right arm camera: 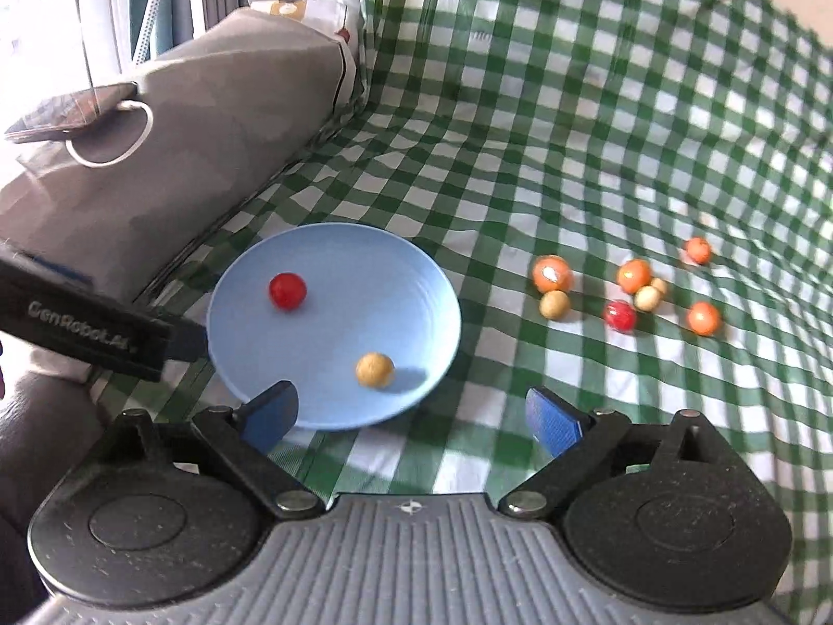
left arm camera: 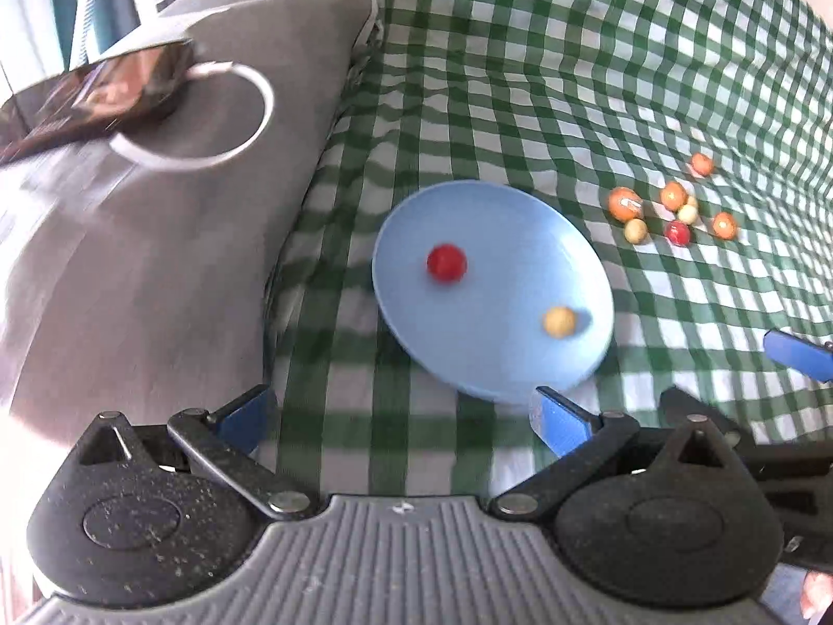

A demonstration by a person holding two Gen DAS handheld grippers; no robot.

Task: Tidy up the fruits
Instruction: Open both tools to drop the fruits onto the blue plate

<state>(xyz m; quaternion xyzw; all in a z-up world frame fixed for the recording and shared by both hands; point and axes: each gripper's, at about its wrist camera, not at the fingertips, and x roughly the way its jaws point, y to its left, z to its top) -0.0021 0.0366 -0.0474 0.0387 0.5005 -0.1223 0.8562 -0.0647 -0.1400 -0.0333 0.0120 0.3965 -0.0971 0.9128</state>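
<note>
We see our left gripper (left arm camera: 403, 416) with its blue pads spread wide and nothing between them, hanging over the green checked cloth (left arm camera: 572, 78) just short of the near rim of the blue plate (left arm camera: 494, 239). Our right gripper (right arm camera: 411, 414) stands wide apart too, empty, with its left pad overlapping the plate's near edge in its own view. On the plate lie a red fruit (left arm camera: 446, 263) towards the far side and a yellow fruit (left arm camera: 559, 321) nearer us, well apart from each other. To the right of the plate, on the cloth, sits a loose cluster of fruits (right arm camera: 625, 286): orange ones, pale yellow ones and one red one, some touching. Left of the plate rises a grey cushion (left arm camera: 156, 260), and on it rests a dark, shiny flat object (left arm camera: 93, 99) beside a white ring (left arm camera: 208, 114)
</note>
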